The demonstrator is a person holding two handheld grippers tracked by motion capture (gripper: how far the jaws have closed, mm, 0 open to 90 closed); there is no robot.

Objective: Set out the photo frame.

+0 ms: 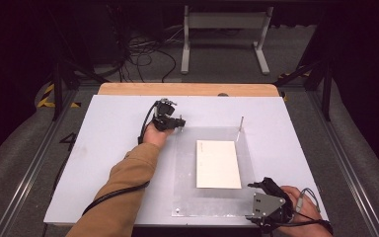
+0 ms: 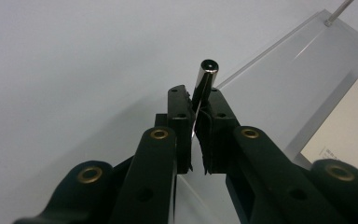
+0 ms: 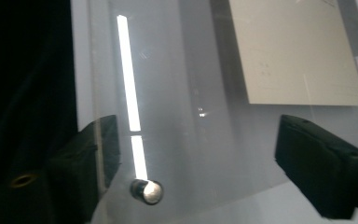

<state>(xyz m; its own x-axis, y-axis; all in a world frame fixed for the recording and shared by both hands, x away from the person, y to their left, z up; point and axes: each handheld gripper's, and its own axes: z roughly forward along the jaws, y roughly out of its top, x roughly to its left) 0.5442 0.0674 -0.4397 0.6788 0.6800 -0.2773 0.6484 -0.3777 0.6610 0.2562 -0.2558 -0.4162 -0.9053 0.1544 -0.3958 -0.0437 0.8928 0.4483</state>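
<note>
The left gripper (image 2: pixel 196 122) has its jaws squeezed tight on 1 shiny metal post (image 2: pixel 204 84). The post points up and away from the jaws, so it looks ready to be stood at the far left corner of the clear plastic sheet (image 1: pixel 185 168). In the high view this gripper (image 1: pixel 170 120) sits just at that corner.

The right gripper (image 3: pixel 191 158) has its jaws wide apart, with nothing pinched between them. Another metal post (image 3: pixel 147 191) stands up on the sheet between them, close to the left-hand jaw. My guess is that the gripper is there to take hold of it or let it be.

1 white card (image 1: pixel 218 164) lies flat in the middle, under or on the sheet; I cannot tell which. 1 thin post (image 1: pixel 241 123) stands at the far right corner.

I count 3 posts, 1 sheet, 1 card, 2 grippers, all on 1 pale table (image 1: pixel 108 163).
</note>
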